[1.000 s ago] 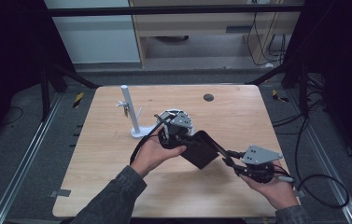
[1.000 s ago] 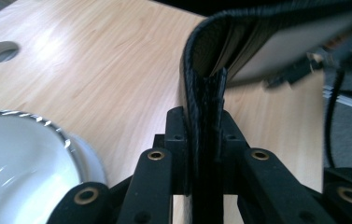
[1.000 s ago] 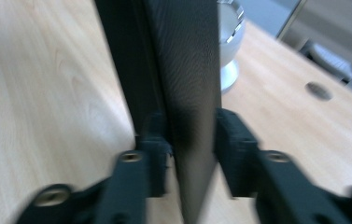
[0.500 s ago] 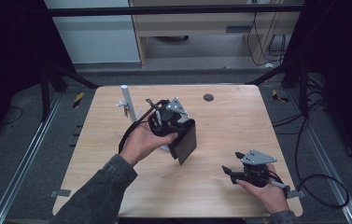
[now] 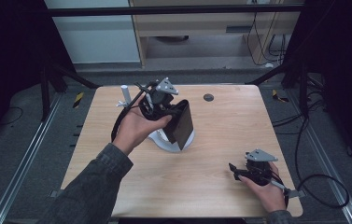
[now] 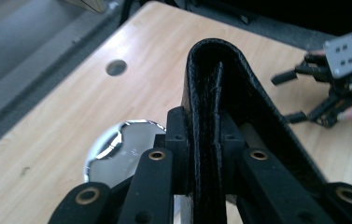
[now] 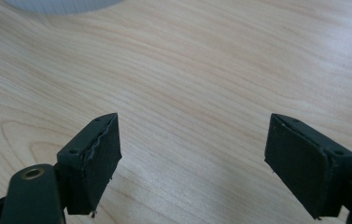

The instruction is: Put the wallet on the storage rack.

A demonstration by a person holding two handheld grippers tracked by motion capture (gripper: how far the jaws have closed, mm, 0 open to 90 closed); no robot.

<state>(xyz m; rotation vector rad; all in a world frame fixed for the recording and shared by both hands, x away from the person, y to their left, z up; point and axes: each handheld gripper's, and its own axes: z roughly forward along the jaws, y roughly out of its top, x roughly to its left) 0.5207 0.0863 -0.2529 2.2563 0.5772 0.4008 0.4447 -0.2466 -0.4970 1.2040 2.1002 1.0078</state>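
Black leather wallet [image 5: 181, 124] pinched in your left gripper [image 5: 160, 103] (folded edge outward); right gripper [image 5: 237, 171], well apart, has just been opening, nothing between.

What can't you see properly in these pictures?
- Stand: high view, mostly behind the black pouch and left hand; its post is hidden.
- Pouch's lower end: left gripper view, cut off by the bottom edge, behind the jaws.
- Dark spot on the table: too small to identify.

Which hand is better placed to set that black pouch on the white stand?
Left. The left gripper already clamps the black pouch just above the white stand; the right gripper is open, low, off to the side.
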